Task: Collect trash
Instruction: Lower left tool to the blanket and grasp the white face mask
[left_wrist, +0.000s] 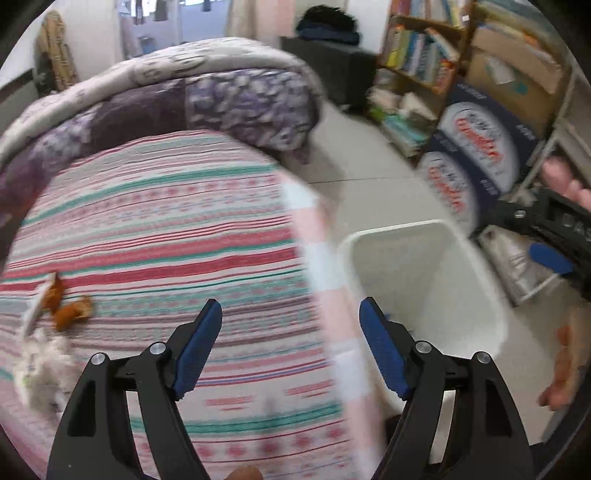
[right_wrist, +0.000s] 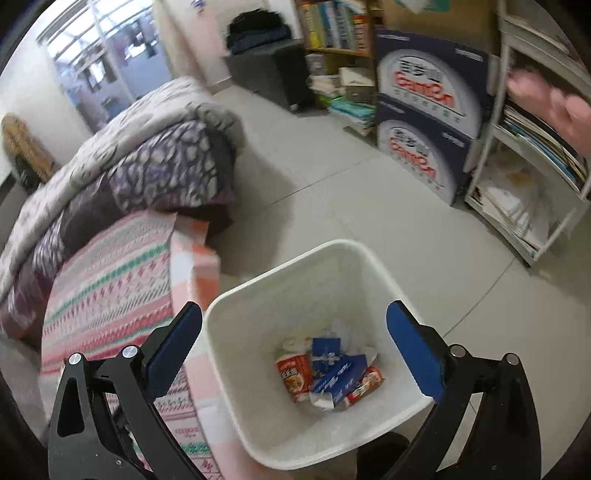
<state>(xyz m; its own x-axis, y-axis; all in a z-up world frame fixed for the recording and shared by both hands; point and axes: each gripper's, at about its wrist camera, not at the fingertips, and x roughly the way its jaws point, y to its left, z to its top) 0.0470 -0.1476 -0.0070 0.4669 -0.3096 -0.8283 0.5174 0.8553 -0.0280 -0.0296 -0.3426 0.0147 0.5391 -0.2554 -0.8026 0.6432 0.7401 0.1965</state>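
Hovered with both claws spread, empty: left gripper (left_wrist: 290, 325), right gripper (right_wrist: 293, 339) over white plastic bin (right_wrist: 236, 373). Orange peel scraps (left_wrist: 64, 308) at nine o'clock on striped bedspread (left_wrist: 166, 221) — likely to slip, being small and soft.

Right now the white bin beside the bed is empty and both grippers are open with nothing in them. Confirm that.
Not quite. The white bin is not empty: the right wrist view shows wrappers and small boxes lying at its bottom. The rest holds: it stands beside the bed, and the left gripper and right gripper are both open, holding nothing.
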